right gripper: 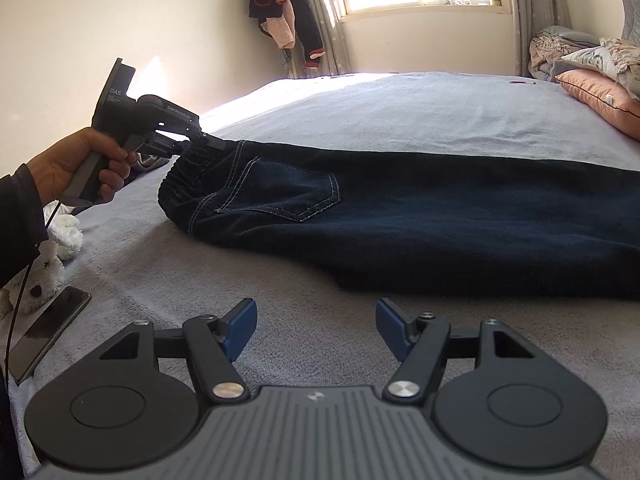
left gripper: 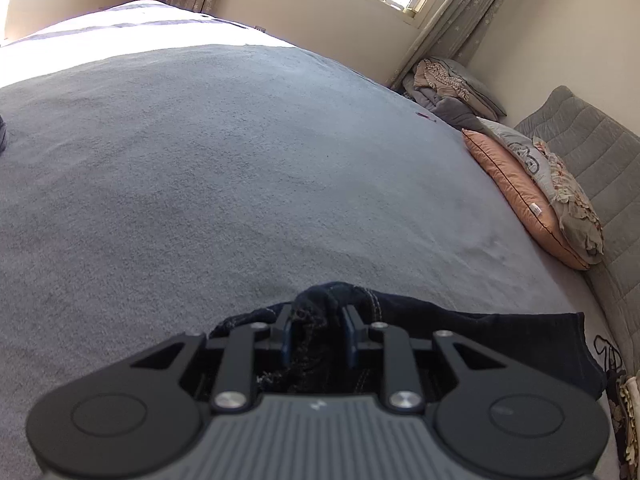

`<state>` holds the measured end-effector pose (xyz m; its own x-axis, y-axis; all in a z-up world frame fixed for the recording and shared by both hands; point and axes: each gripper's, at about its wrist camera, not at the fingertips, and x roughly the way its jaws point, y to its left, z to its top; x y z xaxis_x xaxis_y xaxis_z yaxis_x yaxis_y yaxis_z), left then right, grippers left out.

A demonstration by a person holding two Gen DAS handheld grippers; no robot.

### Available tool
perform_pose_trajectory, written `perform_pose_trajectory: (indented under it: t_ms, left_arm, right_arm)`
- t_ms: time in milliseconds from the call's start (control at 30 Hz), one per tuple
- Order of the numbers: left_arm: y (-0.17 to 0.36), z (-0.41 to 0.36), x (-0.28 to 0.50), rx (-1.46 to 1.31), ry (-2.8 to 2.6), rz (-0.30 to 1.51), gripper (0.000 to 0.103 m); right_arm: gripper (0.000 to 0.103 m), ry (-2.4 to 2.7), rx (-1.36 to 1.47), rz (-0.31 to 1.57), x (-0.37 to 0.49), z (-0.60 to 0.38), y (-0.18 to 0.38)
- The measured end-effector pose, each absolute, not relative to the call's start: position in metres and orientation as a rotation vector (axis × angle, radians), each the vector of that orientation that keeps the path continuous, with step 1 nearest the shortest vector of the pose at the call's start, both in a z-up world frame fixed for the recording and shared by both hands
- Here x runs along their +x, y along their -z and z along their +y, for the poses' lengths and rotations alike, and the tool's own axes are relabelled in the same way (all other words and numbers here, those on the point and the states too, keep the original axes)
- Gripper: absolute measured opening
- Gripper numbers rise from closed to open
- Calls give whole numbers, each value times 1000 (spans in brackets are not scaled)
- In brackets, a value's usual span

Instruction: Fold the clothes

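Observation:
Dark blue jeans (right gripper: 440, 208) lie lengthwise across the grey bed cover (right gripper: 400, 104), back pocket up and legs running off to the right. My left gripper (right gripper: 208, 142), held in a hand, is shut on the elastic waistband and lifts that end a little off the bed. In the left wrist view the bunched waistband (left gripper: 320, 312) fills the gap between the left gripper's (left gripper: 318, 320) blue pads. My right gripper (right gripper: 316, 320) stands open over bare bed cover just in front of the jeans, with nothing between its fingers.
A phone (right gripper: 44, 332) and a white plush toy (right gripper: 44, 268) lie at the bed's left edge. Pillows (left gripper: 532, 200) and a heap of bedding (left gripper: 448, 88) line the headboard side. Clothes hang (right gripper: 288, 12) beside the window. Grey cover (left gripper: 240, 160) stretches beyond the jeans.

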<state>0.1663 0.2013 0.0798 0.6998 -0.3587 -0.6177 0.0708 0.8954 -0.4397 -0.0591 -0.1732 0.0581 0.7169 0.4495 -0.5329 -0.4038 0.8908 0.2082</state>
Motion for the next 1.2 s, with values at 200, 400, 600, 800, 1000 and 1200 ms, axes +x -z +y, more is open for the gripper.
perform_pose_trajectory:
  t_ms: [200,400,600,800,1000,1200]
  left_arm:
    - [-35,225,180,-520,276,836,28]
    - [-22,238,176,-643,381,801,56]
    - [-25,221,168,-572,352,858,23]
    - [-33,229,158,-654,355,885,16]
    - [-39,241,147,-679,351,890,16]
    - [-6,243,171,-761,235,901,25]
  right_arm:
    - [70,-478,75,623,-58,-171,-55]
    - [71,-478,77,647,-56,-170,-49]
    - [71,-491,65,645,-60,-166,-48]
    - [72,-489,68,620,-61,-169,-56]
    - [72,-414,220,593,-50,-203,-68]
    - [72,-203,298,589,-31,-257,-71]
